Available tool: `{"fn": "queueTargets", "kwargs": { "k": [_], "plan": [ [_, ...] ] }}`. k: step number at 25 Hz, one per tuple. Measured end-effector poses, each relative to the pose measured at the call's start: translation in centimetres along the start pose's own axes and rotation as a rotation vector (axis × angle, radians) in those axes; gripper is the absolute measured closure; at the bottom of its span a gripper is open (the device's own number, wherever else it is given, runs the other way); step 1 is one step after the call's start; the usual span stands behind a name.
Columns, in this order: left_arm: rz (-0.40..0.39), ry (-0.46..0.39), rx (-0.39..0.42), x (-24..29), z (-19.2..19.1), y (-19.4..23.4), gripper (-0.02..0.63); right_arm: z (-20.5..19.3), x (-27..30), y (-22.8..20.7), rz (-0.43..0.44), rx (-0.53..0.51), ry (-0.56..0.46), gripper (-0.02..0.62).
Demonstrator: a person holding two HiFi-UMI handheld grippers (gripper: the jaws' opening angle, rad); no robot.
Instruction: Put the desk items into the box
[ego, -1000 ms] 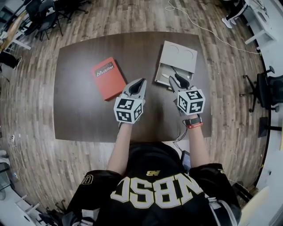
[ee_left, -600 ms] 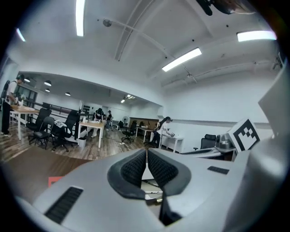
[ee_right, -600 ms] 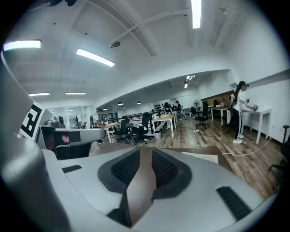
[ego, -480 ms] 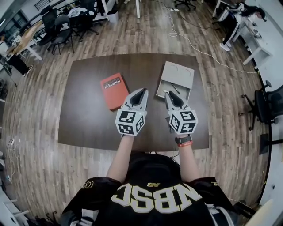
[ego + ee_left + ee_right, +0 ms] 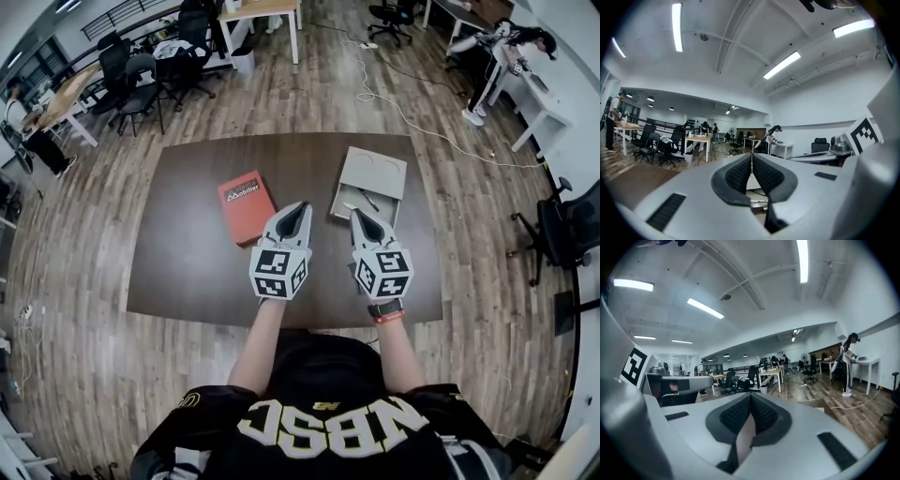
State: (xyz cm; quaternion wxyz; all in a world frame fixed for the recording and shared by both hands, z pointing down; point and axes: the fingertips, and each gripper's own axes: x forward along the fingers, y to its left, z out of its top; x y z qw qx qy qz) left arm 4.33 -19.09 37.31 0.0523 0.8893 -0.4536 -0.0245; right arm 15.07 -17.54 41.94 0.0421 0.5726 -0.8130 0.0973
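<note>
Head view, table: A dark table (image 5: 187,272) filled mid-frame on a plank floor (image 5: 84,356), seen from steeply above.
Head view, book: A red book (image 5: 247,206) lay flat left of centre on the table, well apart from the box.
Head view, box: The open box (image 5: 382,172) sat at the table's upper right, its flap thrown back toward the far edge. The items (image 5: 361,200) inside were too small to name.
Head view, left gripper: The left gripper (image 5: 298,207) was held over the middle of the table, between book and box, tips toward the top of the frame.
Head view, right gripper: The right gripper (image 5: 355,215) was held just beside it, tips near the box's lower left corner in the picture.
Head view, person: A person in a dark jersey (image 5: 328,422) filled the lower frame, forearms reaching up to both grippers.
Left gripper view, jaws: Clenched; the ribbed pads (image 5: 739,172) met at their tips and gripped nothing.
Left gripper view, background: Desks (image 5: 701,140) and chairs (image 5: 656,145) stood at mid-left under strip lights (image 5: 677,26).
Right gripper view, jaws: They had just been closing and stood clenched, pads (image 5: 736,414) pressed together with nothing between.
Right gripper view, background: Desks and chairs lined mid-frame, with plank floor at right.
</note>
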Motion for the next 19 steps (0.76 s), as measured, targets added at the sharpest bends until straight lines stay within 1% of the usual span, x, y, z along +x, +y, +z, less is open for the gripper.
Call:
{"fn": "queueTargets", "kwargs": {
  "k": [4,11,19],
  "plan": [
    [-0.002,-0.016,0.011,-0.3,0.5,-0.5,0.580,0.3,-0.6,-0.3,-0.010,0.000,-0.010,0.586],
    [-0.022,-0.016,0.018,0.2,0.3,-1.2,0.580,0.3,-1.3,-1.3,-0.035,0.001,-0.016,0.586],
    [-0.049,0.027,0.019,0.4,-1.7,-2.7,0.580,-1.8,-2.5,-2.6,-0.064,0.040,0.012,0.586]
  ]
}}
